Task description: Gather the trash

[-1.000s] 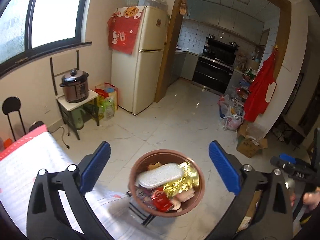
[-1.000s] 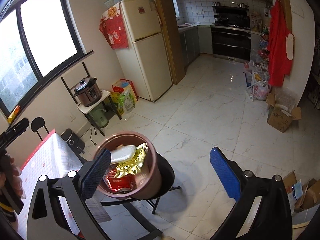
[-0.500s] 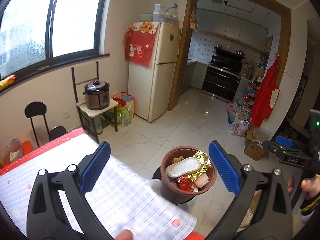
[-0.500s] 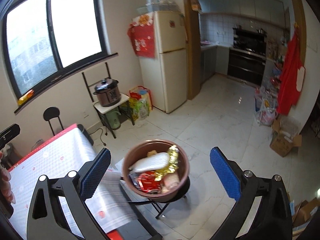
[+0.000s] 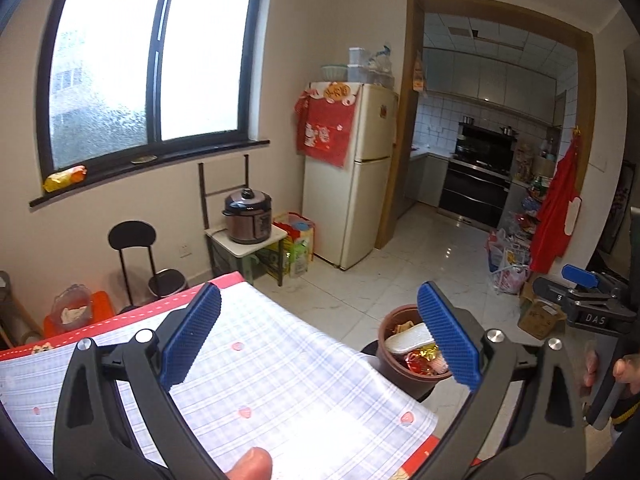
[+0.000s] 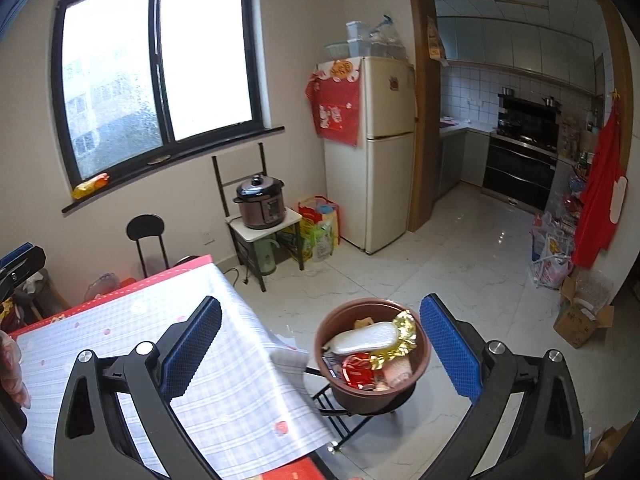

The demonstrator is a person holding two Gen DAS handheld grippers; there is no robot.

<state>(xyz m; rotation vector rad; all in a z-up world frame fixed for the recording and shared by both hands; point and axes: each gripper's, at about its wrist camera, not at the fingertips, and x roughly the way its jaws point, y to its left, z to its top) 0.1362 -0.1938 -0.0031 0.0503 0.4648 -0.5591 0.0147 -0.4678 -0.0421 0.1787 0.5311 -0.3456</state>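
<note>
Over the checked tablecloth (image 5: 280,380) hangs the left gripper (image 5: 320,344), jaws wide apart and holding nothing, the right gripper (image 6: 320,344) likewise spread empty, and just beyond the table edge sits the brown trash bin (image 6: 416,380), stuffed with wrappers.

Two grippers were in view, the left gripper (image 5: 318,340) and the right gripper (image 6: 320,346), each with two blue-padded fingers spread apart and nothing between them. One brown trash bin (image 6: 372,364) stood beyond the table's far corner, on one black stool (image 6: 340,412). One table (image 6: 132,344) carried one checked cloth. There were one refrigerator (image 6: 384,152), one pressure cooker (image 6: 262,202), one window (image 6: 160,80), one black chair (image 6: 146,236), one red apron (image 6: 600,196) and one cardboard box (image 6: 582,320).
</note>
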